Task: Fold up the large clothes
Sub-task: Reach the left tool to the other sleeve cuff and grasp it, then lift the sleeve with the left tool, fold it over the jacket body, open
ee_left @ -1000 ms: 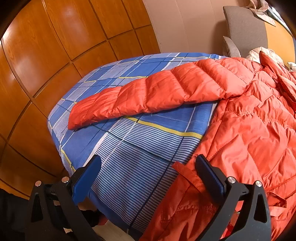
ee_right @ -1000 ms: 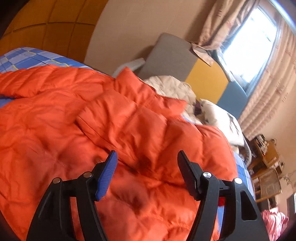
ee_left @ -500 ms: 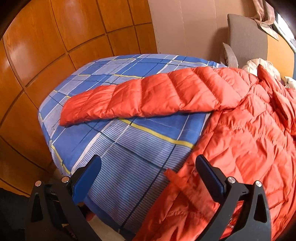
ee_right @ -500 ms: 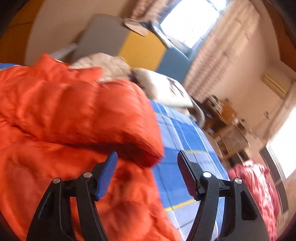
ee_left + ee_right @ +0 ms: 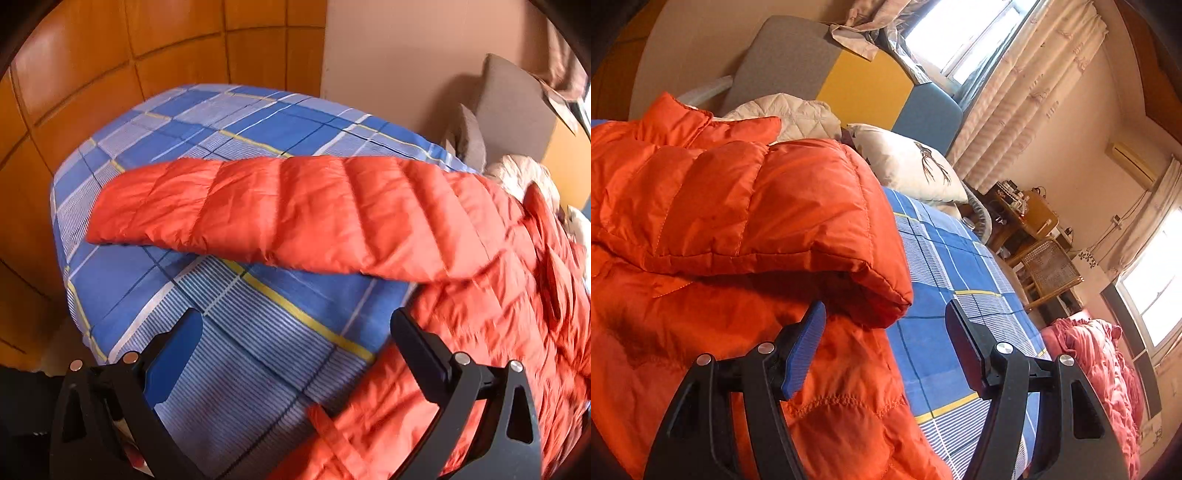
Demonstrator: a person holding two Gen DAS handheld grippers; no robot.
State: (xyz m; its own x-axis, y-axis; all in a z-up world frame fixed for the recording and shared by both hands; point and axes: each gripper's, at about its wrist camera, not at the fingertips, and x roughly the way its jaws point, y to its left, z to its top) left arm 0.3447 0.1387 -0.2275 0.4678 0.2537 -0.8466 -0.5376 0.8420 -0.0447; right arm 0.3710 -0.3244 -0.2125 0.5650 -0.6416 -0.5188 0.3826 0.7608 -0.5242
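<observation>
Jacket: an orange quilted puffer jacket [image 5: 498, 314] is spread on a bed covered by a blue plaid sheet with white and yellow stripes [image 5: 258, 332].
Sleeve, left side: one long quilted sleeve [image 5: 277, 214] is stretched flat across the sheet, its cuff towards the orange-brown wooden wall panels [image 5: 92, 74].
Sleeve, right side: the other sleeve [image 5: 757, 210] is seen folded over the jacket body, its cuff end at the jacket's edge beside bare sheet.
Surroundings: a white quilted cover [image 5: 798, 114] and a white pillow with a dark print [image 5: 908, 162] are set near the grey, yellow and blue headboard [image 5: 864, 85]; a crumpled pink blanket [image 5: 1100, 369] and a wicker chair [image 5: 1049, 269] are seen beyond the bed's far side.
Left gripper [image 5: 295, 332]: its blue-padded jaws are spread wide with nothing between them; bare sheet is framed, the jacket hem lying under the right-hand finger.
Right gripper [image 5: 886, 325]: its jaws are held wide and empty, just below the folded sleeve's cuff, not touching it.
</observation>
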